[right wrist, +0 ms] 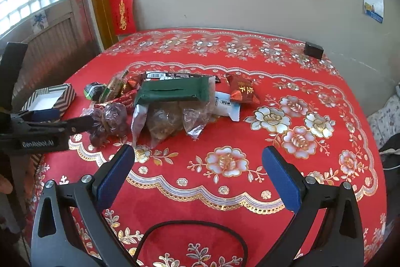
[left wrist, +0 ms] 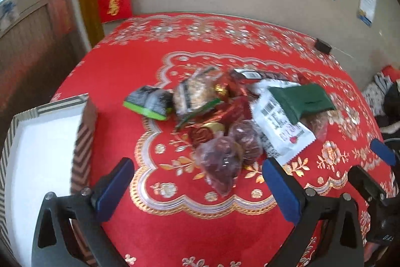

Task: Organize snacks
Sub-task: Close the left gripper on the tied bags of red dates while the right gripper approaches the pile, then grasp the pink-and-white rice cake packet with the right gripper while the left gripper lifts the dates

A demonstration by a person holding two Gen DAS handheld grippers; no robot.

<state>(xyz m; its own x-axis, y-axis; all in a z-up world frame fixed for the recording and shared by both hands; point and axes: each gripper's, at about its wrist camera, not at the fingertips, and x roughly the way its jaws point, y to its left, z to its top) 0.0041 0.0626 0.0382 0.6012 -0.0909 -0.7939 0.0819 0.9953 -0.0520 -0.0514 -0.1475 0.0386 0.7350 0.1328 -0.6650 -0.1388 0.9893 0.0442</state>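
Now: my left hand-held gripper (left wrist: 197,182) gapes, empty | clear-wrapped dark snack (left wrist: 220,164) lies straight ahead between its fingers, long axis pointing away | box (left wrist: 50,101) left | right hand-held gripper (right wrist: 197,167) agape, farther.

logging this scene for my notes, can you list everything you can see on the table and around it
striped cardboard box: one, white inside, table's left edge
green-edged dark packet: one, left of pile
dark green wrapper: one, atop pile
white barcode packet: one, under the green wrapper
clear bags of dark red fruit: two, pile's near side
red foil packet: one, pile's right
small black block: one, far right edge
red floral tablecloth: one, covering table
left gripper: jaws open, near fruit
right gripper: jaws open, empty
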